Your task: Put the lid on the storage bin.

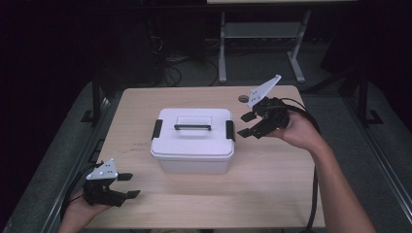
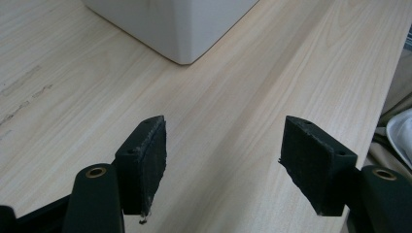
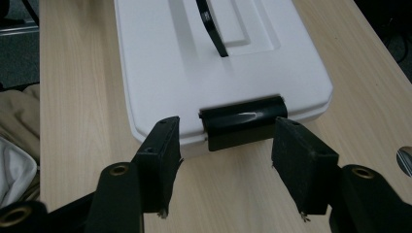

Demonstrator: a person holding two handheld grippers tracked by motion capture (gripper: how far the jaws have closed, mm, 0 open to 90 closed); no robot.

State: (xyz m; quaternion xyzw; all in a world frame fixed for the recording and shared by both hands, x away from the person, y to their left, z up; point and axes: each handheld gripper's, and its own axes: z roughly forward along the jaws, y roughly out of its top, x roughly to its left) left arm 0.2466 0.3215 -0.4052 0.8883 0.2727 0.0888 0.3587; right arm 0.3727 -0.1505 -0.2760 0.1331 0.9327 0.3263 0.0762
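One wooden table (image 1: 272, 194), and at its middle one white storage box (image 1: 193, 145), lid on, standing square and upright. On that box: one black carry handle (image 1: 193, 127) lying across the recessed lid top, two black latches, one on the left end (image 1: 157, 129) and one on the right end (image 1: 230, 130), both folded against the lid. Two grippers in play. Right gripper (image 1: 248, 124) just off the box's right end, jaws apart, nothing between them, pointed straight at that latch; in the right gripper view the latch (image 3: 243, 121) sitting glossy and dark just beyond the two pads, untouched. Left gripper (image 1: 128, 185) well off the box's front left corner, near the table's front edge, jaws apart and empty too. In the left gripper view, box cut off at the top, just a rounded white corner (image 2: 187, 34). One small dark round spot (image 1: 243, 99) behind the box's right end, too small to identify.
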